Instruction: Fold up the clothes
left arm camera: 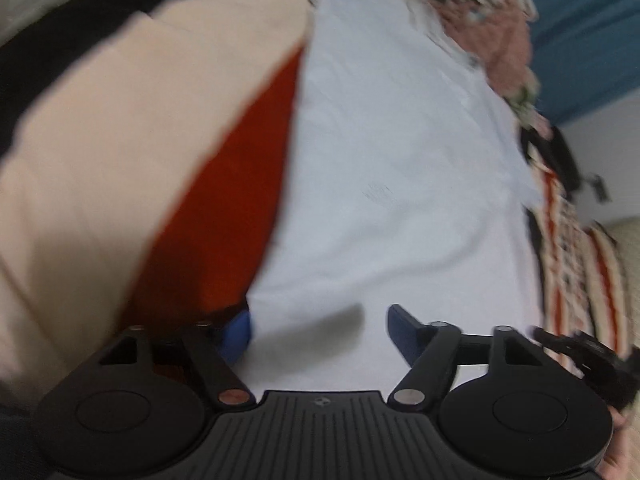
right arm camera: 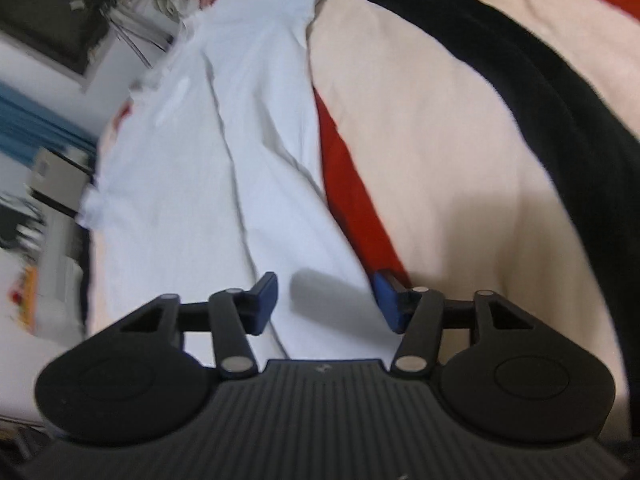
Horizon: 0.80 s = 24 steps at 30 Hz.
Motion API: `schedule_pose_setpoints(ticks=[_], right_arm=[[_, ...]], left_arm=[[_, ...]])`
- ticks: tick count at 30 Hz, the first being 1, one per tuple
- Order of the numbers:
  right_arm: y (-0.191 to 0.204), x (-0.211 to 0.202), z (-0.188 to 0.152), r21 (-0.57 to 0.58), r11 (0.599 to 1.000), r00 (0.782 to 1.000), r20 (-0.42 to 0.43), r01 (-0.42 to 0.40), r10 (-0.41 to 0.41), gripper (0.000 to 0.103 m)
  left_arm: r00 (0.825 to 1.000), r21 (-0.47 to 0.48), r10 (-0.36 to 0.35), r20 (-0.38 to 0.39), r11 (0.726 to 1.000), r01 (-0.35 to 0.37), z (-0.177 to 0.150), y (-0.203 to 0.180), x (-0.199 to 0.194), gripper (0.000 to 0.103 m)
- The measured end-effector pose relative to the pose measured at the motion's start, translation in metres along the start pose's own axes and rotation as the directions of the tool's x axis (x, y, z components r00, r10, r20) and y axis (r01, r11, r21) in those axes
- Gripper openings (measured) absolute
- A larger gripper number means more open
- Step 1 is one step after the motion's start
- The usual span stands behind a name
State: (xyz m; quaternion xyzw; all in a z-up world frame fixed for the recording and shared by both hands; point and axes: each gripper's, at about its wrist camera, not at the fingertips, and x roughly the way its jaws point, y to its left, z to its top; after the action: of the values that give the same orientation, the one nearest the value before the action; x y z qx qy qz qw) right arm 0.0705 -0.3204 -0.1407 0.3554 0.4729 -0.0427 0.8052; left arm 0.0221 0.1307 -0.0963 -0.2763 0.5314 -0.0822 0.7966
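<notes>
Cream, red and black bands run across the blanket (right arm camera: 440,152) that covers the bed, the biggest thing in both views. One blanket shows, with a red stripe (left arm camera: 224,216) lying bare just beside the garment's long edge in each camera.

On top of it lies one white shirt (left arm camera: 392,168), spread flat and reaching away from both cameras; in the right wrist view the same shirt (right arm camera: 192,184) shows a long crease down its middle and a sleeve turned out at the far end. Its near hem sits directly under both tools.

At the far end of the shirt a heap of patterned pink and white cloth (left arm camera: 480,16) touches or overlaps its edge; blur hides which. Off the blanket's side, the right wrist view shows blurred furniture and a blue surface, too smeared to name.

Two grippers are in view. The left gripper (left arm camera: 320,332) has its two blue fingers spread wide, one over the red stripe's edge and one over the shirt, with nothing between them. The right gripper (right arm camera: 326,300) is likewise spread wide over the hem, one finger above white cloth, the other at the shirt's border with the red stripe, holding nothing.
</notes>
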Motion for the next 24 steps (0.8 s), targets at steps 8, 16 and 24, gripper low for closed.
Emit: schedule_pose_setpoints(ticks=[8,16,24], right_arm=[[0.018,0.004,-0.03,-0.071,0.974,0.976,-0.009,0.217,-0.218,0.05],[0.054,-0.009,-0.04,-0.29,0.926,0.967,-0.008,0.241,-0.254,0.004],[0.055,-0.076,-0.019,-0.359,0.896,0.965,0.086,0.263,-0.249,0.004]], left_arm=[[1.0,0.012,0.021,0.002,1.0,-0.021,0.002,-0.006,-0.004,0.005],[0.991,-0.05,-0.062,0.119,0.996,0.068,0.0,0.007,-0.05,0.004],[0.987,0.001,0.074,0.141,0.997,-0.075,0.006,0.013,-0.109,0.003]])
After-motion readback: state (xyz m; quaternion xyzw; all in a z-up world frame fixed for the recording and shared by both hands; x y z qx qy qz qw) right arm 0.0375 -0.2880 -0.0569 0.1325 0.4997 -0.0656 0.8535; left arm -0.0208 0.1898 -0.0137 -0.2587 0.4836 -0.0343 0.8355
